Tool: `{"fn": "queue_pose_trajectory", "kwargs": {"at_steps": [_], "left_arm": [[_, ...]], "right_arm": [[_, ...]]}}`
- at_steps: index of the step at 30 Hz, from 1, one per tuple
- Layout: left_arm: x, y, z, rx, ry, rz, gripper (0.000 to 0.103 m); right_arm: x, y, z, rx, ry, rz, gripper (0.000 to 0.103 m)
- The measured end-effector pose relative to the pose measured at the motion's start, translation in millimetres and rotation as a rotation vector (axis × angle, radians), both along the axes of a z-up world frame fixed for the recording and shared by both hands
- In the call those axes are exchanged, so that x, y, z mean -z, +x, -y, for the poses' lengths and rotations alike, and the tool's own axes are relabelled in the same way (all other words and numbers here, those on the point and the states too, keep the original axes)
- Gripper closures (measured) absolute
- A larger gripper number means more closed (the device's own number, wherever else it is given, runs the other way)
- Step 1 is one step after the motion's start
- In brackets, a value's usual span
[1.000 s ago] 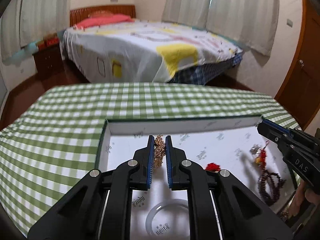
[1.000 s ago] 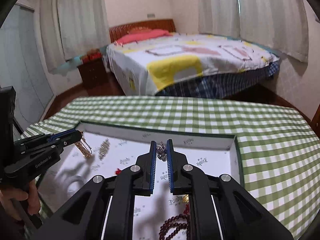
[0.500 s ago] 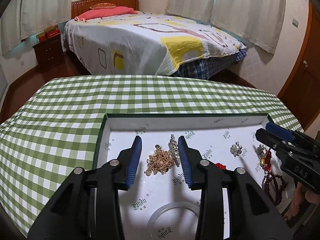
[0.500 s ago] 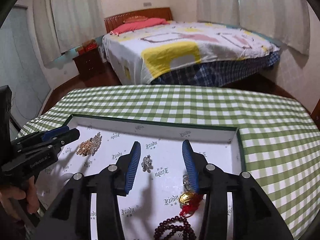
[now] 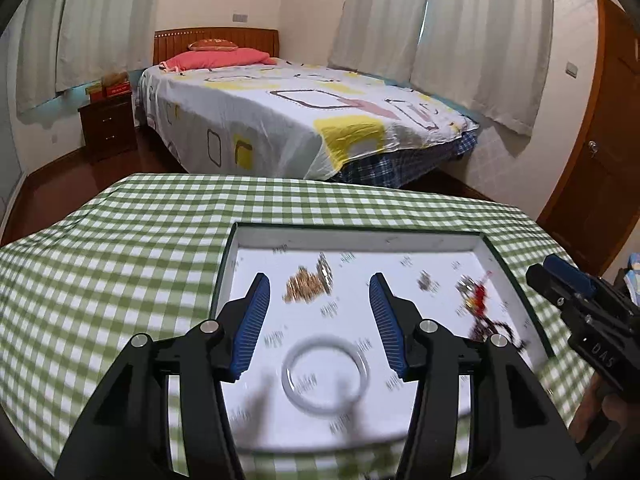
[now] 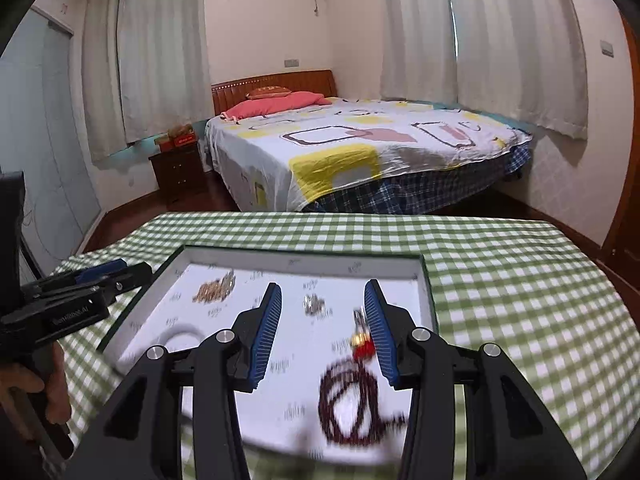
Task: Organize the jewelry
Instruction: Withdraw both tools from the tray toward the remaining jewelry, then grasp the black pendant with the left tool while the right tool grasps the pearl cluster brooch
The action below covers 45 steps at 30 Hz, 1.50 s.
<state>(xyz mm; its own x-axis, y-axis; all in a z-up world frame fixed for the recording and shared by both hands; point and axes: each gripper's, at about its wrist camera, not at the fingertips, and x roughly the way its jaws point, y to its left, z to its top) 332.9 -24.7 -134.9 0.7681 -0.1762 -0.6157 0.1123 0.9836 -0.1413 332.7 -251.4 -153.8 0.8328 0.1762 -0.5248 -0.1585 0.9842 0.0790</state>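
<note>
Left wrist view: a bed point(image 5: 304, 108) with a patterned white and yellow sheet is seen at the back of the room, and in front of it a table covered by a green checked tablecloth point(image 5: 100, 264). On the cloth a shallow white tray point(image 5: 360, 238) with a dark green rim is set. The left gripper point(image 5: 316, 296) is held above the tray with its blue-padded jaws apart; they have just been opening, and nothing is gripped between them. A clear bangle point(image 5: 325, 374) lies on the tray floor below the jaws. A gold chain cluster point(image 5: 305, 289) rests toward the far wall, with a small silver piece touching its right side. A dark bead bracelet point(image 5: 496, 330) with a red and gold charm point(image 5: 478, 294) lies near the right wall. The right gripper point(image 5: 560, 280) is seen at the right edge.

In the right wrist view the right gripper point(image 6: 323, 300) is likewise held open above the tray point(image 6: 304, 258), nothing being clamped. The bead bracelet point(image 6: 352, 408) lies blurred beneath it, the charm point(image 6: 362, 344) just beside the right pad. A silver brooch point(image 6: 313, 305) lies between the jaws on the tray floor.
</note>
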Motion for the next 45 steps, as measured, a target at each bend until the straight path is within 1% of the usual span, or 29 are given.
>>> {"fn": "queue_pose_trajectory", "kwargs": {"at_steps": [5,9,16,22,28,33,36,39,41,42,43,45], "left_arm": [[-1,-41,4,-0.003,-0.006,-0.002,0.052],[3,-69,7,-0.006,-0.003,-0.018,0.052],[22,-108,11,-0.014,0.002,-0.072,0.052],[36,-132,15,-0.015,0.025,-0.098,0.052],[44,-135,21,-0.013,0.024,-0.124,0.053],[49,-124,36,0.001,0.037,-0.131,0.053],[56,-114,45,0.007,0.040,-0.148,0.053],[65,-104,52,0.013,0.060,-0.168,0.053],[72,-99,51,0.006,0.070,-0.191,0.055],[74,-98,48,0.000,0.063,-0.206,0.056],[75,-97,43,-0.009,0.044,-0.216,0.060],[75,-98,36,-0.024,0.038,-0.220,0.060]], "right_arm": [[6,-38,3,0.009,0.011,-0.021,0.060],[18,-64,9,0.023,0.020,-0.056,0.060],[42,-97,13,0.023,0.010,-0.123,0.060],[53,-116,19,0.029,-0.013,-0.143,0.060],[57,-122,29,0.043,-0.001,-0.153,0.060],[56,-123,33,0.050,0.009,-0.149,0.060],[57,-121,35,0.051,0.014,-0.150,0.060],[59,-120,37,0.052,0.019,-0.159,0.060],[60,-119,37,0.053,0.023,-0.164,0.060],[60,-119,37,0.054,0.023,-0.165,0.060],[61,-118,37,0.055,0.023,-0.166,0.060],[60,-118,37,0.055,0.021,-0.164,0.060]]}}
